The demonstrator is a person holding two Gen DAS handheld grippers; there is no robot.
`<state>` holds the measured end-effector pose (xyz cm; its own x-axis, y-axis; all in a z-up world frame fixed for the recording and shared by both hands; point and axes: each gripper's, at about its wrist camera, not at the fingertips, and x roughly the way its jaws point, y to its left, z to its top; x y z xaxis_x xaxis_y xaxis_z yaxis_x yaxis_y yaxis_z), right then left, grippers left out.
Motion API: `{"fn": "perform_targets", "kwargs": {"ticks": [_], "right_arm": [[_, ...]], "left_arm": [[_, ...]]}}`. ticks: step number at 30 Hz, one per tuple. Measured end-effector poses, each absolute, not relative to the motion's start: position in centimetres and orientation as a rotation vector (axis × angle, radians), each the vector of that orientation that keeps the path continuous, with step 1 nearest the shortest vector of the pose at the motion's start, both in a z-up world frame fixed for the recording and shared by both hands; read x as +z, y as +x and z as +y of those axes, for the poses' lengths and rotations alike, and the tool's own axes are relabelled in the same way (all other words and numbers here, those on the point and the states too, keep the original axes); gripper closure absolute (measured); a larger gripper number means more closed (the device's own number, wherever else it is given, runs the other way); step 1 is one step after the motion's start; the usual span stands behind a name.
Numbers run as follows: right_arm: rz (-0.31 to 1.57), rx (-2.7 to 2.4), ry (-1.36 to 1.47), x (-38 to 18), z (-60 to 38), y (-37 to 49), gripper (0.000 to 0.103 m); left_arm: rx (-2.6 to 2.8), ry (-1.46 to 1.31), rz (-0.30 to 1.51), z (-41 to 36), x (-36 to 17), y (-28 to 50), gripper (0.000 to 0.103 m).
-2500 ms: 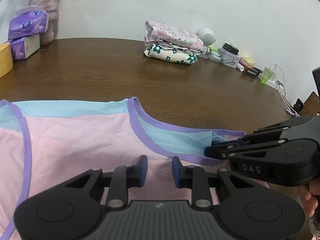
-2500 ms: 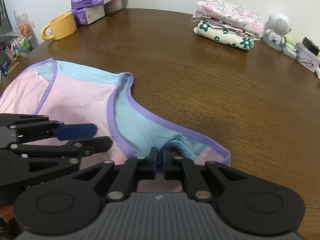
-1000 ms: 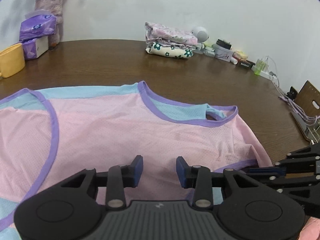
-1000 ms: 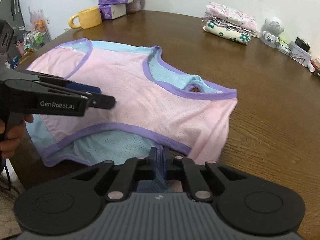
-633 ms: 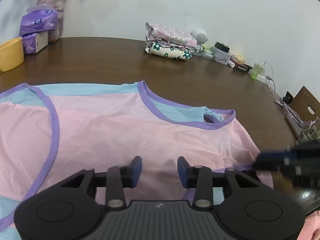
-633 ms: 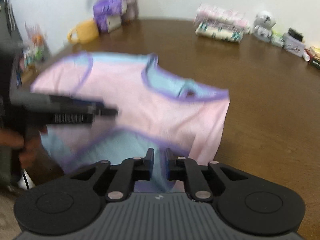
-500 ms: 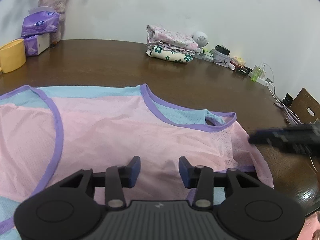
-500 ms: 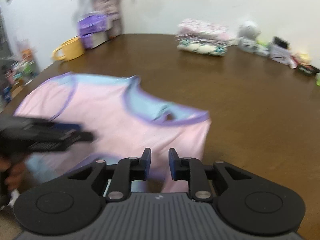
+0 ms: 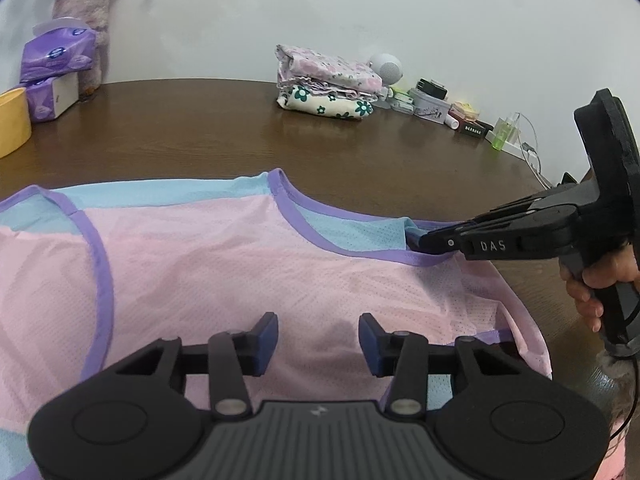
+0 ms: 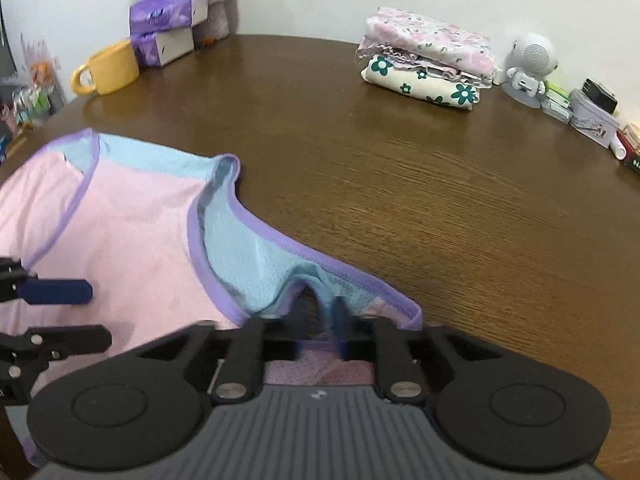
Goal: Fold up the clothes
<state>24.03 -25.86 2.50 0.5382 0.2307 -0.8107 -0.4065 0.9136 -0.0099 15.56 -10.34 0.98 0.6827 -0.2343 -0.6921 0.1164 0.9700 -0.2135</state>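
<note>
A pink mesh tank top (image 9: 240, 264) with purple binding and light-blue panels lies flat on the brown table (image 9: 200, 140). My left gripper (image 9: 318, 340) hovers open over its pink middle with nothing between the fingers. The tank top (image 10: 132, 240) fills the left of the right wrist view, where the left gripper (image 10: 86, 314) also shows. My right gripper (image 10: 319, 328) is at the right shoulder strap, its blurred fingers a narrow gap apart with the blue strap fabric between them. From the left wrist view the right gripper (image 9: 416, 242) reaches in from the right, held by a hand (image 9: 588, 284).
A stack of folded floral clothes (image 10: 428, 60) sits at the back of the table. A yellow mug (image 10: 110, 66) and purple tissue packs (image 10: 168, 20) stand back left. A white speaker figure (image 10: 528, 64) and small boxes line the back right. Bare wood (image 10: 440, 200) lies right of the top.
The right gripper let go of the fabric at the near edge, opened, and swung back to the right shoulder strap, where its fingers are narrowing. The left gripper stayed open over the top.
</note>
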Motion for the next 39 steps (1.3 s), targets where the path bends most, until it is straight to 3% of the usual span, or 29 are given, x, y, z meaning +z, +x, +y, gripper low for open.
{"fn": "perform_targets", "kwargs": {"ticks": [2,14,16,17,18,20,21,22,23,32,35,36,39], "right_arm": [[0.936,0.380,-0.248,2.5,-26.0,23.9,0.101],[0.885,0.336,-0.139,3.7,-28.4,25.1,0.092],[0.898,0.304,-0.145,3.4,-29.2,25.4,0.079],[0.911,0.298,-0.158,3.1,-29.5,25.5,0.066],[0.924,0.302,-0.160,2.9,-29.6,25.6,0.064],[0.949,0.315,-0.160,2.4,-29.7,25.9,0.064],[0.962,0.321,-0.160,2.2,-29.8,26.0,0.070],[0.964,0.331,-0.161,2.1,-29.7,26.2,0.080],[0.964,0.343,-0.164,2.0,-29.6,26.4,0.101],[0.899,0.251,-0.237,1.9,-28.4,28.7,0.100],[0.882,0.238,-0.234,1.6,-28.3,28.6,0.091],[0.880,0.244,-0.200,1.9,-28.6,28.5,0.079],[0.855,0.251,-0.111,3.1,-29.9,27.9,0.072]], "left_arm": [[-0.203,-0.138,0.799,-10.5,1.0,15.9,0.066],[-0.253,-0.152,0.797,-11.8,1.6,18.3,0.064],[-0.265,-0.151,0.797,-12.1,1.7,18.6,0.063],[-0.270,-0.151,0.796,-12.3,1.8,18.8,0.063],[-0.273,-0.153,0.800,-12.2,1.7,18.9,0.063],[-0.280,-0.158,0.804,-12.2,1.7,19.1,0.063],[-0.285,-0.160,0.806,-12.2,1.7,19.2,0.063],[-0.288,-0.156,0.809,-12.3,1.6,19.4,0.063],[-0.291,-0.152,0.812,-12.4,1.5,19.5,0.063],[-0.290,-0.149,0.827,-12.4,0.7,19.8,0.063],[-0.295,-0.164,0.827,-12.2,0.7,19.7,0.061],[-0.297,-0.169,0.827,-12.1,0.8,19.6,0.060],[-0.294,-0.184,0.822,-11.7,0.9,19.4,0.058]]}}
